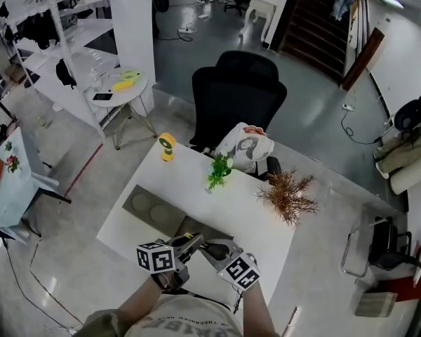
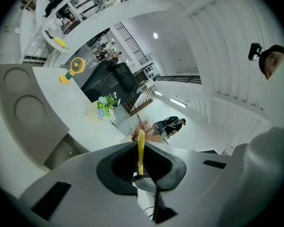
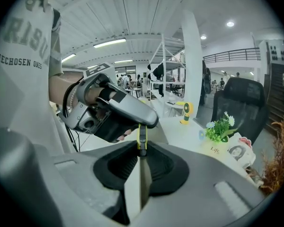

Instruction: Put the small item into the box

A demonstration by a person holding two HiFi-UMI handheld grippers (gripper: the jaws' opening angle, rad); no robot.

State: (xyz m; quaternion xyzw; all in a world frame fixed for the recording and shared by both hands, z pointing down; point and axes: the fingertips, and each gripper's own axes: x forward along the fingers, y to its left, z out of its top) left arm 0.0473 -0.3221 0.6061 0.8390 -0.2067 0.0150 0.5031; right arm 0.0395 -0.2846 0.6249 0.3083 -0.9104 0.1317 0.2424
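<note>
On the white table (image 1: pixel 217 206), toward its 6 o'clock edge, a grey box (image 1: pixel 154 213) lies at 10 o'clock from the two grippers. The left gripper (image 2: pixel 141 163) is clamped on the small item (image 3: pixel 142 135) – thin, yellow and black. The right gripper (image 3: pixel 141 149) faces it, jaws pinched on the same item's other end.

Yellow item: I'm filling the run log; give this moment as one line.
left tool: shut on yellow item | right tool: shut on same item | item: held clear of table
</note>
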